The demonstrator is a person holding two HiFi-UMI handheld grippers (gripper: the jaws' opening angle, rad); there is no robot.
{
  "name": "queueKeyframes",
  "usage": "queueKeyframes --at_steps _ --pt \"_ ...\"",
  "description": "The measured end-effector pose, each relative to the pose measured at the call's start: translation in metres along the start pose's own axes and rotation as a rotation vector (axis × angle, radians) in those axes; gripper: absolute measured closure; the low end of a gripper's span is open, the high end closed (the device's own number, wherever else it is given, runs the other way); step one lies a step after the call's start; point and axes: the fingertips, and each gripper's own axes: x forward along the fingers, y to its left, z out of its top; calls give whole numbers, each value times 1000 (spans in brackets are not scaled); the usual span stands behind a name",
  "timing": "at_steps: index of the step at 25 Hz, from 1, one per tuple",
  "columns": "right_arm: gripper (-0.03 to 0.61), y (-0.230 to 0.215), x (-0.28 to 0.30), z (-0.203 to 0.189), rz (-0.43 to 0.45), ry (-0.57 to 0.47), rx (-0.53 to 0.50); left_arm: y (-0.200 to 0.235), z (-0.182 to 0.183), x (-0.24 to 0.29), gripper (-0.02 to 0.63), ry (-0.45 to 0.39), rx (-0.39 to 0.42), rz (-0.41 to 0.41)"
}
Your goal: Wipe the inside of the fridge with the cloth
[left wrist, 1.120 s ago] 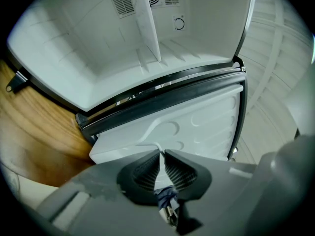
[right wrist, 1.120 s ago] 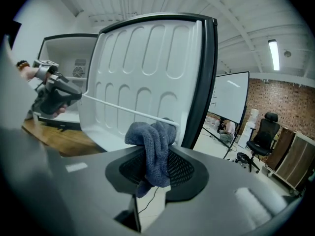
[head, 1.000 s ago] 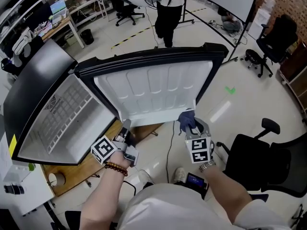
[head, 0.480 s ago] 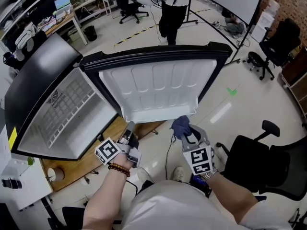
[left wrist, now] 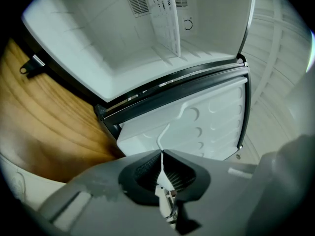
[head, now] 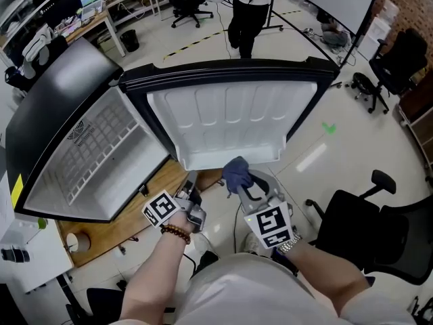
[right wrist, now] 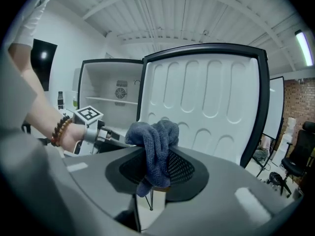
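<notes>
**Trainee:** Reading left to right, what did the views show?

**Operator:** At far left was the fridge compartment (head: 101, 161), open, white and bare, on a wooden table (head: 128, 225). Next came my left gripper (left wrist: 162, 155), with its jaws together on nothing, held near the low edge of the open door (head: 230, 120). To its right was my right gripper (right wrist: 156, 163), clamped on the cloth (right wrist: 153, 139) and facing the door's inner panel. The compartment lay off to that gripper's left.

**Trainee:** What could have gone wrong from there?

**Operator:** I judged three risks.
- The cloth was bunched, so a hard drag across a wall or shelf edge could have pulled it out of the jaws.
- The wad was small, so pressing too far could have put bare gripper against the liner instead of fabric.
- My idle left gripper sat close to the door, and a careless swing could have knocked the door into the right gripper's path.

**Trainee:** Where did the cloth sit relative to the fingers?

**Operator:** It sat between them, pinched about its middle against the mesh pads (right wrist: 181, 168). A rounded wad stood above and ahead of the tips, and a short tail hung below. It was near the door panel but not touching it, and well apart from the compartment.
</notes>
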Motion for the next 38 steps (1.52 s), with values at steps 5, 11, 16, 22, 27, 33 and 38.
queueKeyframes --at_steps 5,11,16,22,27,33,38 --pt "482 12 26 17 29 -8 13 8 4 12 612 -1 6 3" --pt "482 11 52 20 24 15 37 16 5 19 612 19 1 23" --pt "482 11 65 23 20 24 58 17 7 22 612 30 3 27" --pt "483 25 85 36 50 20 90 19 10 20 612 48 16 33" --pt "482 41 108 33 69 41 116 24 5 9 612 81 32 48" --pt "482 58 132 6 75 125 112 34 5 -10 612 92 34 71" --pt "482 47 134 -18 36 191 136 39 12 -18 612 86 41 80"
